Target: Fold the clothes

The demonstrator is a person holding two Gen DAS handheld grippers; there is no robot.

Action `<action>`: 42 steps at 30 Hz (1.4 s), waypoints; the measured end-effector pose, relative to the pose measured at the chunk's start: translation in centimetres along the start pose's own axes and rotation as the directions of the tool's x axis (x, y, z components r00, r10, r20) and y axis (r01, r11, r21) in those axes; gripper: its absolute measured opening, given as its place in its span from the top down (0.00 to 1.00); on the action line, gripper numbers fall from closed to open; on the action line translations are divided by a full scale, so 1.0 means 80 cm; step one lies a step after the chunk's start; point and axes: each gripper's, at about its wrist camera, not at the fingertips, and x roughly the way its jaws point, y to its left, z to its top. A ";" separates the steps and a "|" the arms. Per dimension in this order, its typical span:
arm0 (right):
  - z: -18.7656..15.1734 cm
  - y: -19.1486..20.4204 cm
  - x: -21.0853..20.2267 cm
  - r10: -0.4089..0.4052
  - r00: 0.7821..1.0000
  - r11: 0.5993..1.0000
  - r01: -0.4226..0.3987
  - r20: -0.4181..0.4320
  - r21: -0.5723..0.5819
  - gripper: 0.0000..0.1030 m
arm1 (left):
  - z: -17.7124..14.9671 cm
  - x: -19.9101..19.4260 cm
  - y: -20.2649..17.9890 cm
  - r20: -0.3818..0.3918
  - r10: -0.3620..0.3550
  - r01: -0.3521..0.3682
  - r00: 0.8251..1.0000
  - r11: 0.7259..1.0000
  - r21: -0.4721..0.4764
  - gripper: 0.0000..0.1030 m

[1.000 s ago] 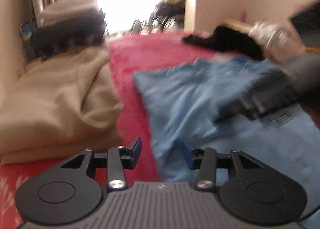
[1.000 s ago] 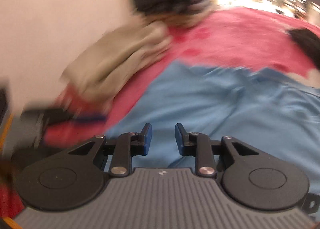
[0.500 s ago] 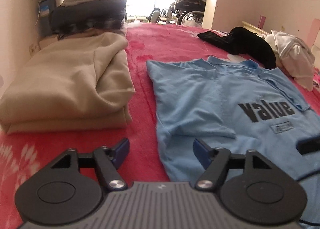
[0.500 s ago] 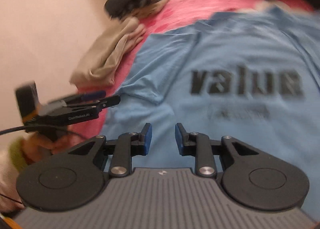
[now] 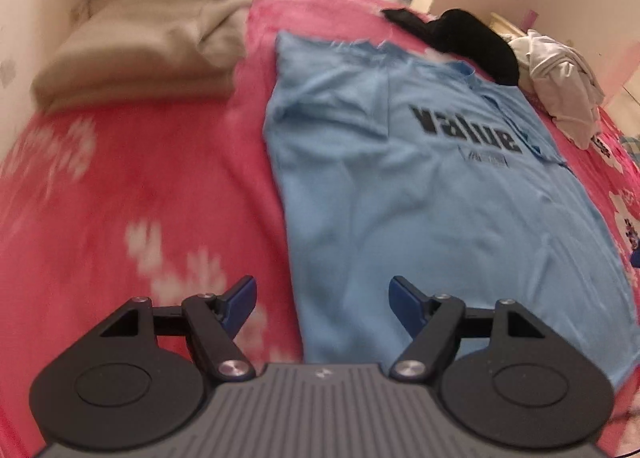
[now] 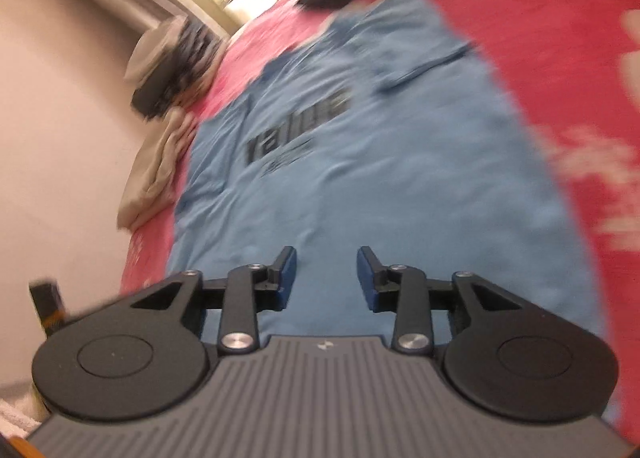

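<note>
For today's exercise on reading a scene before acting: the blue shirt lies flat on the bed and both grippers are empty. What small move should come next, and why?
Probably lower both grippers to the near hem of the blue shirt and pinch it. The shirt lies spread on the red blanket, sleeves folded in. The left gripper is open over its near left edge; the right gripper, jaws opening, hangs over its lower part, with nothing between either pair.

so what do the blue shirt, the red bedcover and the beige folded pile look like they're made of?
Blue shirt: thin matte knit, probably cotton jersey; it lies flat with fine wrinkles and a black printed word.
Red bedcover: looks like plush fleece, soft and fuzzy, with a pale flower print; blur limits certainty.
Beige folded pile: thick, soft, matte, likely fleece or sweatshirt knit, judging by its bulky rounded folds.
</note>
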 end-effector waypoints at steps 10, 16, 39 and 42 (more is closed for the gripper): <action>0.008 -0.144 -0.046 -0.112 0.992 0.951 0.125 -0.061 0.284 0.47 | -0.063 -0.023 0.000 -0.041 0.008 -0.009 0.999 0.999 -0.037 0.38; -0.010 -0.157 -0.017 -0.072 0.985 0.947 0.116 -0.154 0.300 0.47 | -0.081 -0.034 -0.005 -0.060 -0.026 0.025 0.998 1.000 -0.018 0.51; -0.045 -0.149 -0.009 0.018 0.914 0.946 0.115 -0.405 0.303 0.72 | -0.140 -0.027 0.000 -0.194 -0.216 0.196 0.957 0.973 -0.121 0.76; -0.043 -0.150 -0.006 0.012 0.909 0.945 0.125 -0.416 0.302 0.74 | -0.144 -0.025 -0.001 -0.195 -0.215 0.195 0.957 0.974 -0.116 0.76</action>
